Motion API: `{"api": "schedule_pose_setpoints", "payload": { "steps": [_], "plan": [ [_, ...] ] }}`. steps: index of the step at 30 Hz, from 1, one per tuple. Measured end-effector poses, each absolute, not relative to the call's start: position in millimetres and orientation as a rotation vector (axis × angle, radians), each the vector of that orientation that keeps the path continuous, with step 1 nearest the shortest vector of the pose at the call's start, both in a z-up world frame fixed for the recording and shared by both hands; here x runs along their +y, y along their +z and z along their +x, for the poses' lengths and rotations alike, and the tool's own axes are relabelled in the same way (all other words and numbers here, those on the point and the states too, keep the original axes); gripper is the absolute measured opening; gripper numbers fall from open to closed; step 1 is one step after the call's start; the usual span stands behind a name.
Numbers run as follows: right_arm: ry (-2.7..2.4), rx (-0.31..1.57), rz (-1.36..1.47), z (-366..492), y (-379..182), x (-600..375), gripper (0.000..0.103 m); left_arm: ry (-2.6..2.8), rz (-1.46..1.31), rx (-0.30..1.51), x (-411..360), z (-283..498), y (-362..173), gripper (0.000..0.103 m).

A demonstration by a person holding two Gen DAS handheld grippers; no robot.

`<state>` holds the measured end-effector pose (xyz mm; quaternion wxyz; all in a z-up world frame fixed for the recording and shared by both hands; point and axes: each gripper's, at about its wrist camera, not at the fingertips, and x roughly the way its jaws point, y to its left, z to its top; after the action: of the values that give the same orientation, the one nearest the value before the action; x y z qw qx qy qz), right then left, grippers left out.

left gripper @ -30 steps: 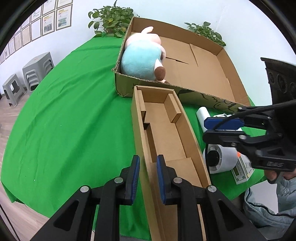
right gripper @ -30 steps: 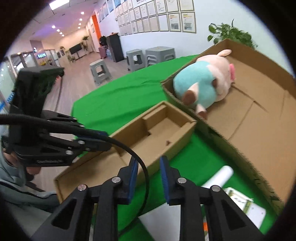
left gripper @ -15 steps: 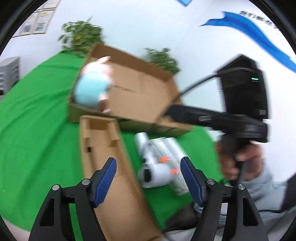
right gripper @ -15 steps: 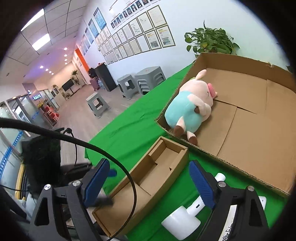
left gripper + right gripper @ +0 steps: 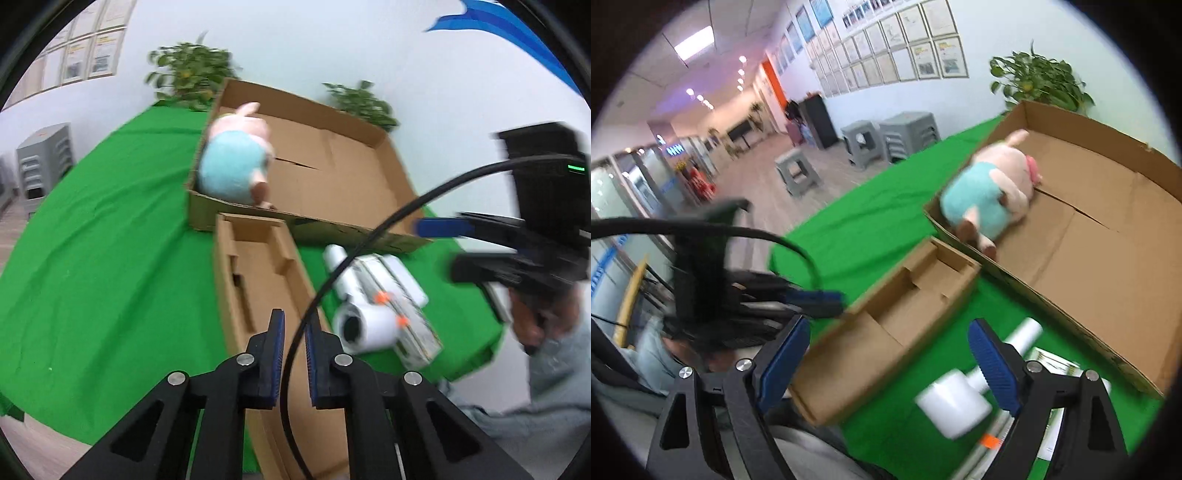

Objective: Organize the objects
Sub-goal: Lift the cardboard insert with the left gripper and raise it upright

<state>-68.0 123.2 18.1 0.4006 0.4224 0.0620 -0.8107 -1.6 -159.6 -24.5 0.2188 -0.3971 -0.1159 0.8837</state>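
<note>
A pink plush pig in a turquoise shirt (image 5: 236,166) lies in the near left corner of the big flat cardboard box (image 5: 369,184). In front of that box a long narrow cardboard tray (image 5: 258,280) rests on the green cloth. To its right a white cylindrical gadget (image 5: 365,325) with orange bits lies across a printed packet. My left gripper (image 5: 295,354) hovers over the tray's near end, its jaws closing to a narrow gap. A black cable (image 5: 332,273) hangs across that gap nearer the camera; no object sits between the pads. My right gripper (image 5: 890,362) stands open above the tray (image 5: 905,314) and the gadget (image 5: 955,402), holding nothing.
A green cloth (image 5: 103,258) covers the table and drops off at the near edge. Potted plants (image 5: 184,77) stand behind the big box. Grey stools (image 5: 894,136) stand on the floor beyond the table. A hand (image 5: 535,317) holds the right gripper at the right.
The left gripper opened wide, then came back to shut. The right gripper opened wide and stayed so. Both have risen, so more of the table shows.
</note>
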Motion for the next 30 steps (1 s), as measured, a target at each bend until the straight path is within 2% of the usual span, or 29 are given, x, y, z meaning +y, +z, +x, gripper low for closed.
{"api": "schedule_pose_setpoints", "payload": {
  "steps": [4, 6, 8, 10, 13, 18, 20, 21, 24, 30],
  "plan": [
    [-2.177, 0.148, 1.129, -84, -11, 121, 0.087, 2.253, -0.995, -0.252, -150, 26, -17, 0.011],
    [-2.211, 0.121, 1.112, -86, -24, 116, 0.087, 2.212, -0.938, -0.250, -153, 40, -10, 0.025],
    [-2.254, 0.113, 1.094, -86, -38, 108, 0.085, 2.222, -0.899, -0.301, -166, 46, -3, 0.058],
    [-2.269, 0.104, 1.094, -88, -49, 102, 0.080, 2.229, -0.855, -0.391, -186, 49, 4, 0.065],
    [-2.256, 0.047, 1.154, -91, -66, 95, 0.078, 2.332, -0.856, -0.473, -216, 43, 13, 0.066],
    [-2.308, 0.081, 1.197, -91, -77, 88, 0.076, 2.514, -1.109, -0.506, -239, 1, -14, 0.063],
    [-2.346, 0.106, 1.209, -91, -78, 88, 0.059, 2.527, -1.181, -0.527, -241, -15, -27, 0.053],
    [-2.360, 0.116, 1.212, -91, -78, 89, 0.055, 2.528, -1.192, -0.527, -240, -21, -32, 0.053],
    [-2.370, 0.108, 1.219, -91, -80, 95, 0.049, 2.491, -1.197, -0.501, -230, -39, -39, 0.053],
    [-2.383, 0.128, 1.197, -82, -79, 88, 0.030, 2.477, -1.234, -0.357, -200, -66, -45, 0.053]
  ]
}}
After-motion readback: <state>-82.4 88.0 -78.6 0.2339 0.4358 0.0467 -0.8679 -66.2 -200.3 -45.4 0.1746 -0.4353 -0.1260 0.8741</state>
